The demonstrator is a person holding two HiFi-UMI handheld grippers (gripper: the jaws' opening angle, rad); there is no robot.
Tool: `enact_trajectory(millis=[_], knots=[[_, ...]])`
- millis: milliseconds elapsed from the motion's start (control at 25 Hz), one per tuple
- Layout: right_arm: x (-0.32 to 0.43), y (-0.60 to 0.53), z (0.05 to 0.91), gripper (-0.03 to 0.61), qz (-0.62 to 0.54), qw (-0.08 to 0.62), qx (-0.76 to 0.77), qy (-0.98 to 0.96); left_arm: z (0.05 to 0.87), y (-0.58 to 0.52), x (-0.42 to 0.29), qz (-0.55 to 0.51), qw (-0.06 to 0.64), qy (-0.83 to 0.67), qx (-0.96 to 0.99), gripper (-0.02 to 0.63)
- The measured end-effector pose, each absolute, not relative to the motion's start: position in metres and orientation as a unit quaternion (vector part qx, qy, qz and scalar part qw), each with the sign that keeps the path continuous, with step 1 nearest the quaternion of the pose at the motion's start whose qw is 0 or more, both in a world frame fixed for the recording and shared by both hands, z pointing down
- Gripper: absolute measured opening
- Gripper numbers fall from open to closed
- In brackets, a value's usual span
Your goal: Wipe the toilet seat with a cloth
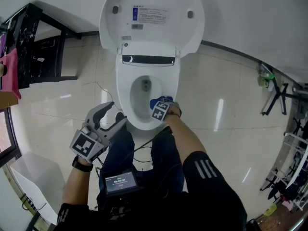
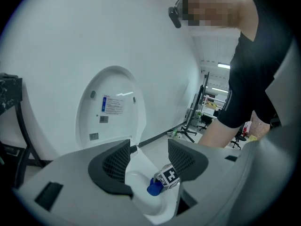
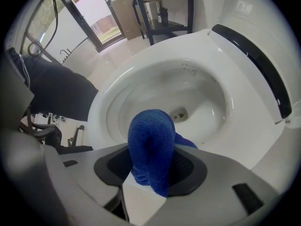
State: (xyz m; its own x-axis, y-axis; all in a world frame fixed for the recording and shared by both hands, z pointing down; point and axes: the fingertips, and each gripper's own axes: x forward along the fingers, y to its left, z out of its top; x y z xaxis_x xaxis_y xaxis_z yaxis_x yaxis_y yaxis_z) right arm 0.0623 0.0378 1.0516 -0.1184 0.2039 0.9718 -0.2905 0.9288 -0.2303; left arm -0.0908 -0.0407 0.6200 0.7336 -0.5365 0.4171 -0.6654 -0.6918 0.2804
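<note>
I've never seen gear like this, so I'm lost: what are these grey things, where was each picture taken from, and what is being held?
There is no robot here: a person holds a two-jaw tool in each hand. The top-down picture comes from a camera on the person's head. The other two come from cameras riding on each tool, looking along its jaws. The right tool is shut on a blue cloth, over the near part of the toilet seat. The lid stands up. The left tool has its jaws apart with nothing between them, and is held clear of the toilet, on the person's left. The patterned cubes are parts of the tools.
</note>
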Motion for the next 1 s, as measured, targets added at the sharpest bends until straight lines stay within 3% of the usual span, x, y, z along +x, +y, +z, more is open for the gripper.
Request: enact_trajectory(millis=[160,320,560,1000], knots=[[0.048,0.058,1.041,0.219,0.265,0.607,0.045,-0.748,0.611,-0.04,-0.093,0.153,0.206,-0.331,0.908,0.249],[0.044,0.013,1.001,0.219,0.289,0.515,0.157,-0.792,0.597,-0.044,-0.099,0.147,0.2,-0.335,0.909,0.249],[0.049,-0.077,0.885,0.219,0.3,0.348,0.293,-0.838,0.564,-0.056,-0.104,0.132,0.189,-0.338,0.912,0.249],[0.047,-0.138,0.618,0.218,0.261,0.151,0.372,-0.878,0.476,-0.068,-0.109,0.139,0.107,-0.309,0.935,0.249]])
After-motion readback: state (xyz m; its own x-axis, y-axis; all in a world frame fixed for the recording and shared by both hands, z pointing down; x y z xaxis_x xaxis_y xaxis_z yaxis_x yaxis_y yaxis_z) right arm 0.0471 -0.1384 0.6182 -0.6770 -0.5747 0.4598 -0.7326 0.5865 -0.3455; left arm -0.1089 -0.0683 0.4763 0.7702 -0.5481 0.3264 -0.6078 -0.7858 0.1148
